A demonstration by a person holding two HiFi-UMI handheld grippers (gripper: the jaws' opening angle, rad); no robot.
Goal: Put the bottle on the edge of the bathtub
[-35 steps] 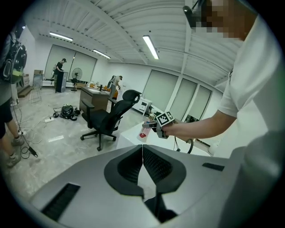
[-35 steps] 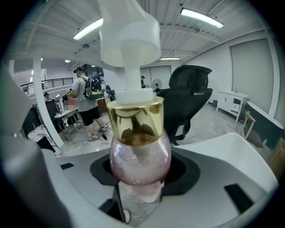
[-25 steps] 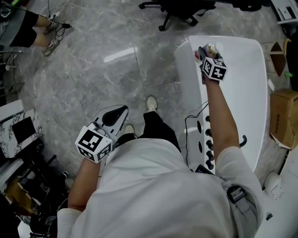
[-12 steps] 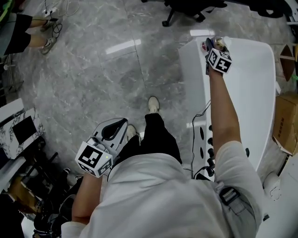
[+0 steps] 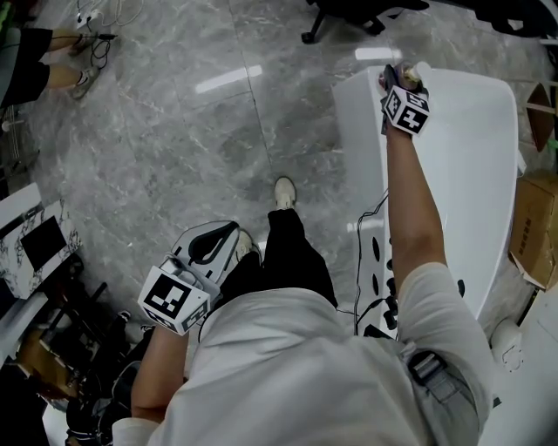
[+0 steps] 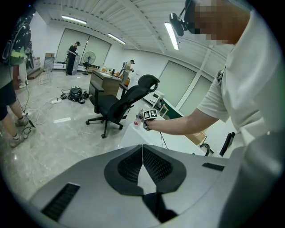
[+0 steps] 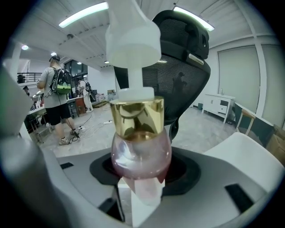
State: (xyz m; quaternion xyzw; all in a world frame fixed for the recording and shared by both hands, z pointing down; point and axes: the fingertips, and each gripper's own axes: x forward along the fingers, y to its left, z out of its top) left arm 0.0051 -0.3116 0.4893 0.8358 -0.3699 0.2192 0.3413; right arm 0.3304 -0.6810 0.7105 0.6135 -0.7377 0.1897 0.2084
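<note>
**Head view.** The person stands on a grey marble floor beside a white bathtub that runs along the right of the scene. The right arm is stretched out to the tub's far left corner. There the right claw holds the bottle over the rim. From above it cannot be told whether the bottle's base touches the rim. The left claw hangs low by the person's left hip, well apart from the tub. A black office chair stands beyond the tub's far end, and cardboard boxes lie to the right of the tub.

**Left gripper view.** The left claw has its two dark ribbed pads pressed together along a thin line, with nothing between them. Past it the outstretched arm, the right claw and the office chair are seen far off. The bottle is too small here to make out well.

**Right gripper view.** The right claw is clamped on the bottle, which stands upright between the jaws and fills the middle of the view. It has a round pink glass body, a shiny gold collar and a white pump top. The jaws grip it low on the pink body. A white strip of the bathtub shows directly below the bottle, and more of the rim curves away on the right. The mesh back of the office chair rises just behind, and a person with a backpack stands far off on the left.
</note>
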